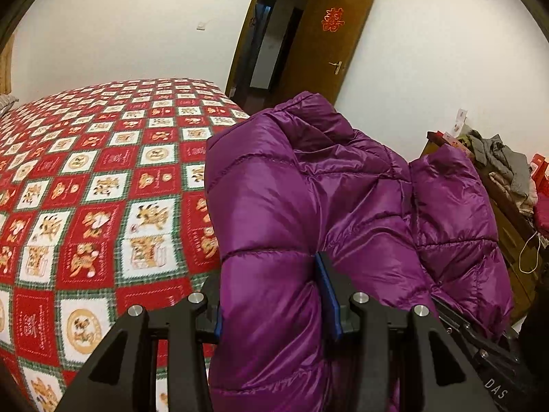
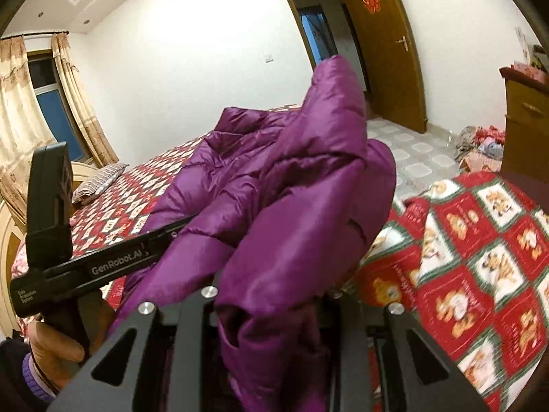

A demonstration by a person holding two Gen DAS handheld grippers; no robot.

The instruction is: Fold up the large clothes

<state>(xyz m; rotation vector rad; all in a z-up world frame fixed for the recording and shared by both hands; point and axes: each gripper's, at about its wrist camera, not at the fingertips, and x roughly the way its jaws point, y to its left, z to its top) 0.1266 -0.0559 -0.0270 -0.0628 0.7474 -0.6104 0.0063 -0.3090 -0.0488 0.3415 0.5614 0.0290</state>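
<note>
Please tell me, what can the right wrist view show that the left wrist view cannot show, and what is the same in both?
Only the right wrist view shows the curtained window, the striped pillow, the tiled floor, and the hand that holds the left gripper's handle.

Only the left wrist view shows the heap of grey clothes on the wooden furniture, and the left gripper with its blue pads pressing a fold of jacket.

Both show the puffy purple quilted jacket, the red checked bedcover and the open brown wooden door with its red paper decoration.
</note>
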